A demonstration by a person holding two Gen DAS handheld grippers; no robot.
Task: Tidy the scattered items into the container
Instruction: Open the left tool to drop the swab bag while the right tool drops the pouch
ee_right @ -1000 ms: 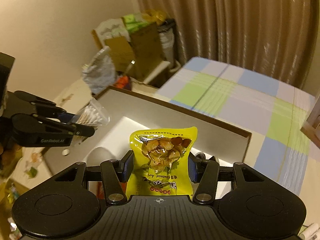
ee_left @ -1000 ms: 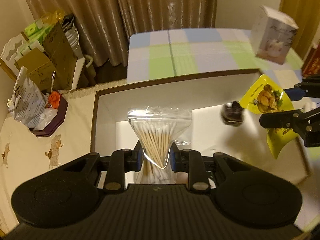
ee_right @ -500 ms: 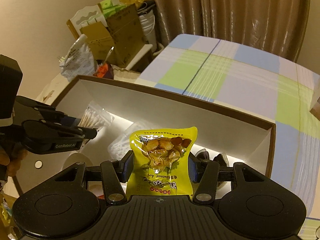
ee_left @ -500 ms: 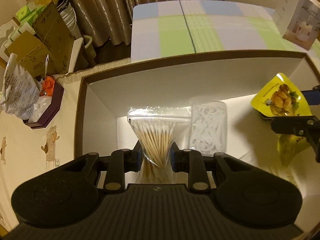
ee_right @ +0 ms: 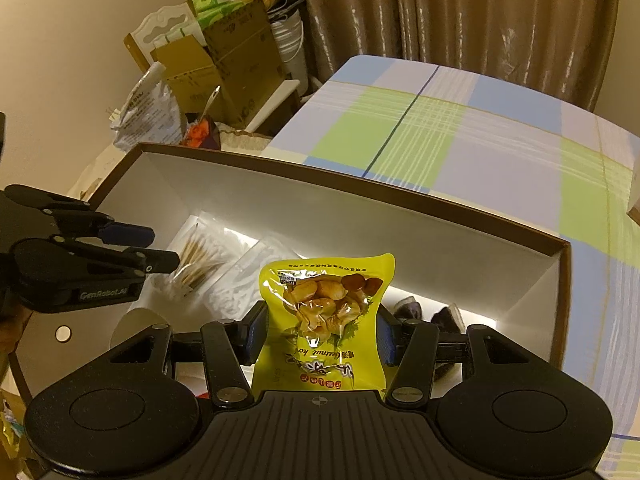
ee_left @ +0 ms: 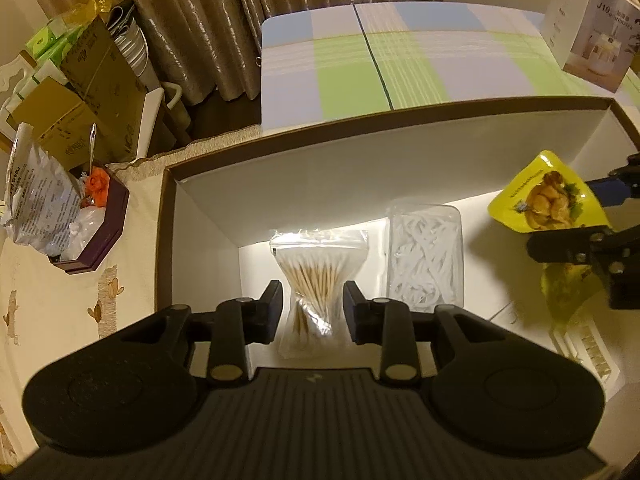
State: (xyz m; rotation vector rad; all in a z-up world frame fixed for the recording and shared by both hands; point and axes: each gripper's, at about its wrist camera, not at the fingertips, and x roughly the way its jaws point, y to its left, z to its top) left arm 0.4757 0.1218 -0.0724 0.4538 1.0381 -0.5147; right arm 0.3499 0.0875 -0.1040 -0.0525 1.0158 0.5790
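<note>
The container is a white box with a brown rim, also in the right wrist view. A clear bag of cotton swabs lies on the box floor at its left end, between the parted fingers of my left gripper, which is open and no longer pinches it. The bag also shows in the right wrist view, under the left gripper. My right gripper is shut on a yellow chestnut snack pouch and holds it over the box; the pouch shows in the left wrist view.
A clear tub of white floss picks lies in the box beside the swabs. Two dark items lie at the box's right end. A checked cloth covers the table behind. A white carton stands far right. Cardboard boxes and a purple tray sit left.
My left gripper has lowered into the box and opened, letting go of the swab bag, which now rests on the floor. The right gripper with the pouch has moved lower over the box.
</note>
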